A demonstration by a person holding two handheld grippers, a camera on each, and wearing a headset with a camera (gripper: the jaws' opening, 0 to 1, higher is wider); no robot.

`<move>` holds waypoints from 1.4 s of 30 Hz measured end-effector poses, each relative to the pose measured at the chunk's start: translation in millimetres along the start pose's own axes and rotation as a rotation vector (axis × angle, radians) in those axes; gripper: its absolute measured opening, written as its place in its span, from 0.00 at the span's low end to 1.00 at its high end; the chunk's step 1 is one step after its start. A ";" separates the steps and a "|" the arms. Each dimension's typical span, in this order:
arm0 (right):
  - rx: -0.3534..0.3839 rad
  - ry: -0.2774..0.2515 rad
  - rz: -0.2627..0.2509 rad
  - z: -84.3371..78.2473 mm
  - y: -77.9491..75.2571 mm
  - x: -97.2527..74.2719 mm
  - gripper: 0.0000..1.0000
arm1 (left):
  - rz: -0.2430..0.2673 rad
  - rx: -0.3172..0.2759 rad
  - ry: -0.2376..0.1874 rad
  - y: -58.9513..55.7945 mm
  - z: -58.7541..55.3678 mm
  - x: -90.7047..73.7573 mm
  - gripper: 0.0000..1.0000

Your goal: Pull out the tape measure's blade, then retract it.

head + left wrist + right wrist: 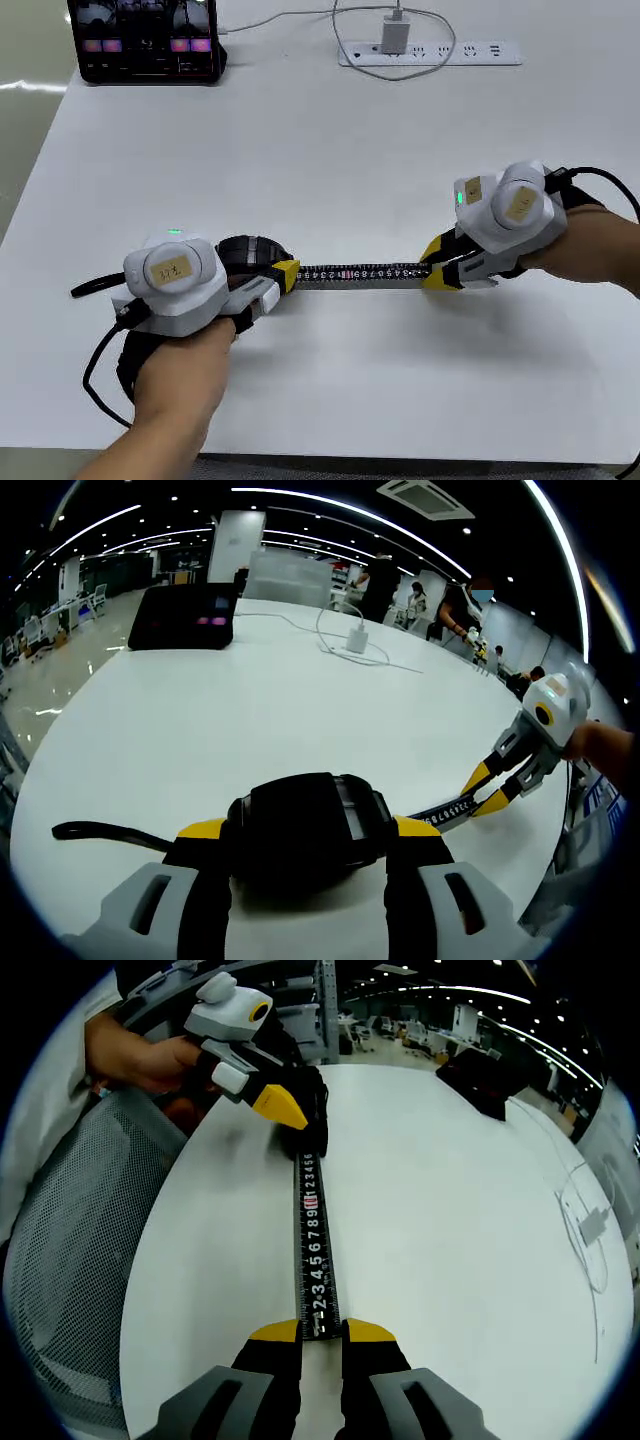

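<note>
White desk (300, 150). Far edge: power strip (440, 53) with charger, looped cable; dark tablet (145, 40) far left. Pale glossy floor (25, 90). Grey mesh chair (70, 1260). Ceiling light strips (330, 508), open-plan office.

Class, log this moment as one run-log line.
left gripper: shut on tape measure | right gripper: shut on blade | blade: partly out

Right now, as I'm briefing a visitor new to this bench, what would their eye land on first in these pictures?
The dark numbered blade stretched across the near part of the white workbench stands out first. The left gripper clamps the round black tape measure case; the right gripper pinches the blade's free end.
</note>
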State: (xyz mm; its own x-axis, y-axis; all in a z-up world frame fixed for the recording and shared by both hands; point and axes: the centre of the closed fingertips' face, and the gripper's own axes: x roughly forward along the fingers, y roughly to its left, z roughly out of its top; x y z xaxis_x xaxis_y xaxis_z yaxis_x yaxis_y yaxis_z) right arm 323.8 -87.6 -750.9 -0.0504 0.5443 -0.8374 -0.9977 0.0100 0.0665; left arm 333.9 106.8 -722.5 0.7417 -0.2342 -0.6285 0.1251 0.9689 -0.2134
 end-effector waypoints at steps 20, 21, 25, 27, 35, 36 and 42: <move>0.016 -0.061 0.028 28.8 5.1 16.0 0.11 | -0.008 -0.014 0.001 1.3 -0.7 0.9 0.58; 0.015 -0.064 0.028 30.2 5.1 16.7 0.11 | -0.009 -0.014 0.001 1.3 -0.7 0.9 0.58; 0.010 -0.070 0.033 36.4 6.0 21.6 0.11 | -0.009 -0.013 0.002 1.1 -0.9 1.1 0.58; 0.010 -0.075 0.036 39.1 6.1 23.0 0.11 | -0.011 -0.016 0.002 1.1 -0.9 1.1 0.58; 0.010 -0.084 0.038 45.5 5.7 28.3 0.11 | -0.014 -0.018 0.004 1.0 -0.8 1.1 0.58; 0.011 -0.085 0.039 45.9 5.8 28.9 0.11 | -0.014 -0.018 0.004 1.0 -0.9 1.1 0.58; 0.021 -0.102 0.043 51.5 5.0 32.0 0.11 | -0.016 -0.023 0.004 1.4 -0.8 1.2 0.58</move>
State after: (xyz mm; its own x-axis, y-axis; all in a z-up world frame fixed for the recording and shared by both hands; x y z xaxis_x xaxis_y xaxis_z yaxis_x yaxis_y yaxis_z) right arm 319.5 -27.0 -749.4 -0.0875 0.6271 -0.7740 -0.9935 0.0020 0.1139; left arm 334.5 107.8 -724.2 0.7368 -0.2501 -0.6281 0.1217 0.9630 -0.2407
